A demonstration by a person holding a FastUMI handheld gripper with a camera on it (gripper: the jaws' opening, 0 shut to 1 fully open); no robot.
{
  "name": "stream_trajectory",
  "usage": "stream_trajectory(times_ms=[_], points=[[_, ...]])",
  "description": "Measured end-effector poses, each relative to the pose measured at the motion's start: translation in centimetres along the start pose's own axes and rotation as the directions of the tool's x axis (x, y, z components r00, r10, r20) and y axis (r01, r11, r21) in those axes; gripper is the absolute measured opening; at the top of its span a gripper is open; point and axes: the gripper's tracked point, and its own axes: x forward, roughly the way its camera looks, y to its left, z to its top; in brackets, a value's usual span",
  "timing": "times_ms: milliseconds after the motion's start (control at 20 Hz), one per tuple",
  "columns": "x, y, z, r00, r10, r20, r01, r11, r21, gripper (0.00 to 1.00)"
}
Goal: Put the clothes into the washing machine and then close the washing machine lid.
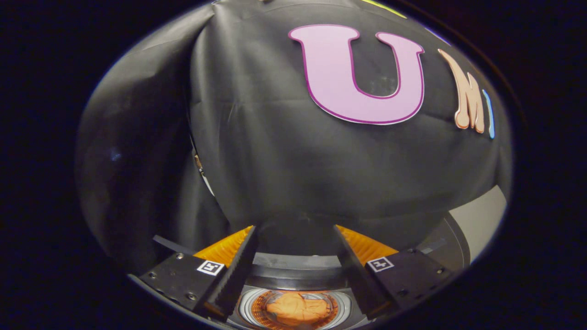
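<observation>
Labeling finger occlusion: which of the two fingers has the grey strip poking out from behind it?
The left finger of the open hand-held gripper: a flat grey strip juts out beyond its outer edge. The right finger has none. Orange clothes lie below, between them.

A handheld two-finger gripper point(295, 229) with black ridged inner faces and orange outer sides on its fingers point(238, 266) reaches forward. Its fingers are spread wide apart, with nothing held between them. Each black finger base carries a small square marker.
</observation>
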Motion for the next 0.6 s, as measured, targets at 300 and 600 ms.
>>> stream_trajectory(times_ms=[300,600], points=[[0.00,-0.12,0.33,1.000,0.011,0.014,-0.011,1.000,0.001,0.96],[0.29,-0.41,0.44,1.000,0.028,0.002,-0.028,1.000,0.010,0.95]])
